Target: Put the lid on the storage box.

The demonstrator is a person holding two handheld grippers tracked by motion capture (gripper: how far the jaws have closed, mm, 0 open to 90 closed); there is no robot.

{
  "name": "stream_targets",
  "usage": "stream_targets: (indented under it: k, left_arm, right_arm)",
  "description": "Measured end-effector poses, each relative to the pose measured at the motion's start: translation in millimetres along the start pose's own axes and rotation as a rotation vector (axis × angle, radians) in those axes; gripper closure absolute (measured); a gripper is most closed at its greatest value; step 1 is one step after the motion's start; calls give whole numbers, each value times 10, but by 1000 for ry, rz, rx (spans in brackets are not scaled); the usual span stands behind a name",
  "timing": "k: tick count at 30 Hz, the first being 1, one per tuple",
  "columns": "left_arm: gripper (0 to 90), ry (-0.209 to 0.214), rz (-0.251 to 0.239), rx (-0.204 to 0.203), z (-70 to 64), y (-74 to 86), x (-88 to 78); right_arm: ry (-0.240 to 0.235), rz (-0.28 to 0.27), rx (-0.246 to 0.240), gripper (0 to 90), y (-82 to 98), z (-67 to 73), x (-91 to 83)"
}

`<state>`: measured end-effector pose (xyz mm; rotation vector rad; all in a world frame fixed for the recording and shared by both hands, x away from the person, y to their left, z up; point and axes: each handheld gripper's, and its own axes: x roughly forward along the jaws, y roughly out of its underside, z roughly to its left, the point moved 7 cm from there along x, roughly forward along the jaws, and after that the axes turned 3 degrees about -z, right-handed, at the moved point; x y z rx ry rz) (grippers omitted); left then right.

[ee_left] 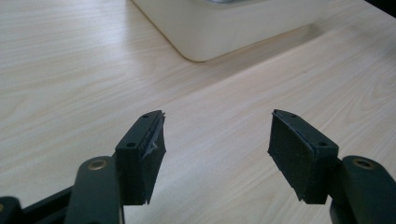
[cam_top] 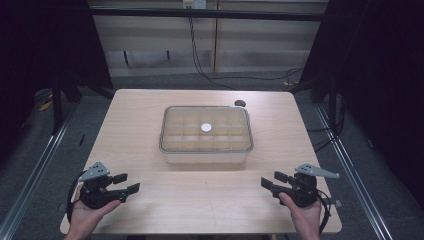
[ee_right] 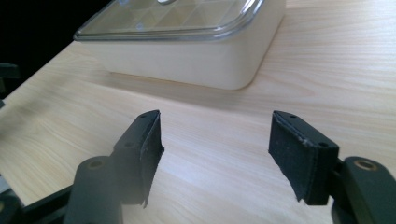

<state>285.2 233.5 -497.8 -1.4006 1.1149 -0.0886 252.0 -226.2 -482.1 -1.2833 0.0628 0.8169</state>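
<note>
Cream rectangular plastic box (cam_top: pixel 205 156) with clear lid (cam_top: pixel 206 128), mid-tabletop (cam_top: pixel 150 210): judged light, rigid, slippery; best gripped at lid's short edges. Left gripper (cam_top: pixel 128 183) and right gripper (cam_top: pixel 268 181) held wide open, empty, near front corners.

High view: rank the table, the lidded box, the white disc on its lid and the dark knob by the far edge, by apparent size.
1. table
2. lidded box
3. white disc and dark knob: look alike, and the knob sits farther off, so unranked.
</note>
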Motion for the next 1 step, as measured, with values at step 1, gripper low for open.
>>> stream_targets:
  k: [1]
  left_arm:
    - [348,-8,4,7,4,23,7]
  right_arm:
    - [1,-9,6,324,26,-26,-19]
